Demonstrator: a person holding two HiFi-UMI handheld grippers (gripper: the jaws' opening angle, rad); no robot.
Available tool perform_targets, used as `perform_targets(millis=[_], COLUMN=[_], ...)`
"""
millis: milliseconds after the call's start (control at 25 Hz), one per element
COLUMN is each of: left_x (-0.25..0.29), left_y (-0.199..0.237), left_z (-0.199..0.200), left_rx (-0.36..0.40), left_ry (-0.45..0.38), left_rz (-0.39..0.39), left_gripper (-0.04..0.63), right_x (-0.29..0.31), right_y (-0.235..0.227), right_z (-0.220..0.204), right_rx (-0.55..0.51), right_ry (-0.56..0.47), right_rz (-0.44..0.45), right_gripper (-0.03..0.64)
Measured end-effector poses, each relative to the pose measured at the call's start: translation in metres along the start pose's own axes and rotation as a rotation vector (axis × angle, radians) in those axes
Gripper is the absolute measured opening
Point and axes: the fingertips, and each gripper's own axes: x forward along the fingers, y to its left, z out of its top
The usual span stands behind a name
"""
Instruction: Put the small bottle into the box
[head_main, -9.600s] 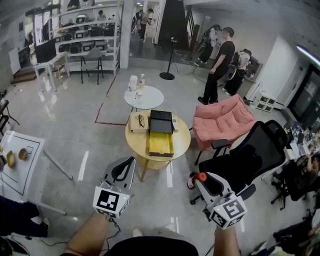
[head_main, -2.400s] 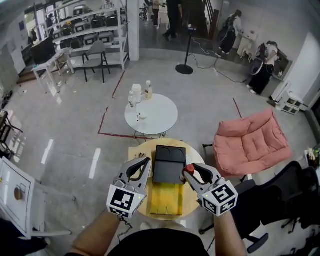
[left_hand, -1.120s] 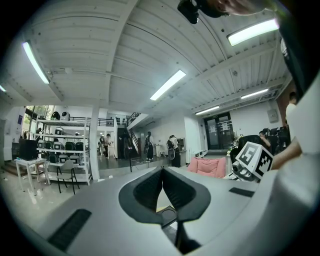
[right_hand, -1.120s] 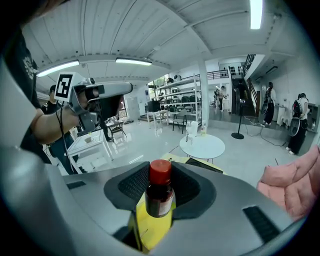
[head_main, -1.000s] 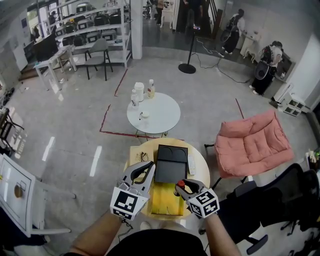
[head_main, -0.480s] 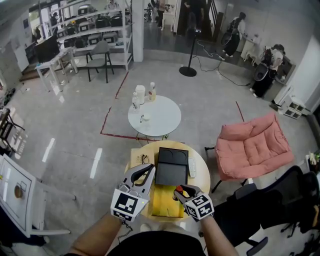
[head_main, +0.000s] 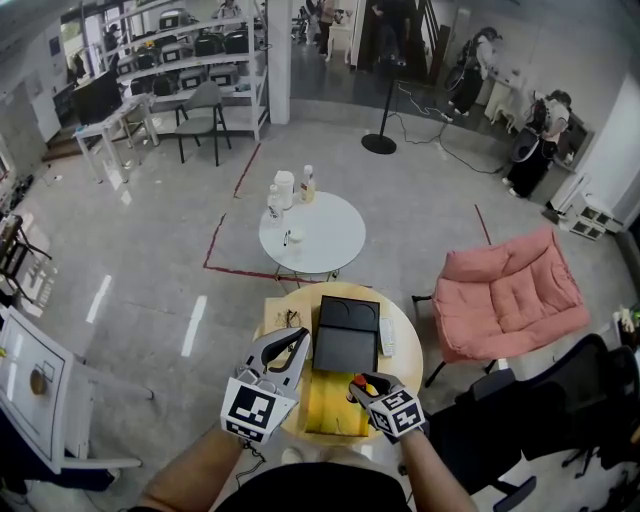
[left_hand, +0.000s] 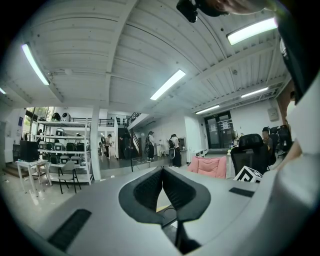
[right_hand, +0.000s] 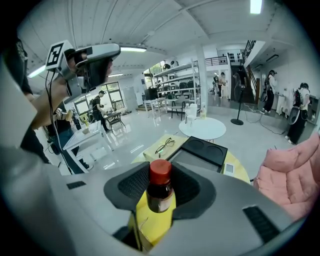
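The right gripper (head_main: 366, 385) is clamped on the small bottle (right_hand: 159, 198). Its two dark pads press the brown body from either side, and the red cap stands upright above them. The bottle hangs in the air over the near edge of the round wooden table (head_main: 405, 352), above the yellow box (head_main: 333, 400) that lies along that edge, and touches nothing but the pads. Just beyond the yellow box, near the middle of the table, a black box (head_main: 345, 335) lies open. Its far half shows two round recesses and its near half is flat and grey. The left gripper (left_hand: 162, 172) has its jaws closed tip to tip with nothing between them. In the head view it hovers over the near left edge of the table, apart from the right gripper and from the bottle. A pair of glasses (right_hand: 165, 146) rests on a cream-coloured box (head_main: 278, 322) at the left edge of the table, beside the black box. A small white device (head_main: 388, 336) lies at the right edge. Beyond this table stands a white round table (head_main: 320, 240) with a few bottles (head_main: 286, 190) at its far left edge, and a pink chair (head_main: 505, 292) sits on the floor to the right.
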Motion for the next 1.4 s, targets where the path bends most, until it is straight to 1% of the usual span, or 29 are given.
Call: perform_targets(millis=[640, 1120, 1400], left_x=[-0.005, -0.007, -0.008], left_y=[0.006, 0.006, 0.002], left_z=[-0.003, -0.009, -0.008], left_rx=[-0.004, -0.003, -0.002], left_ry=[0.011, 0.022, 0.023], left_rz=[0.023, 0.026, 0.022], left_gripper=[0.017, 0.017, 0.017], right_x=[0.025, 0.043, 0.051], right_y=[-0.006, -0.01, -0.009], right_z=[-0.033, -0.082, -0.109], right_rx=[0.034, 0.062, 0.045], right_ry=[0.079, 0.213, 0.292], right_rz=[0.021, 0.017, 0.022], right_gripper=[0.147, 0.147, 0.143])
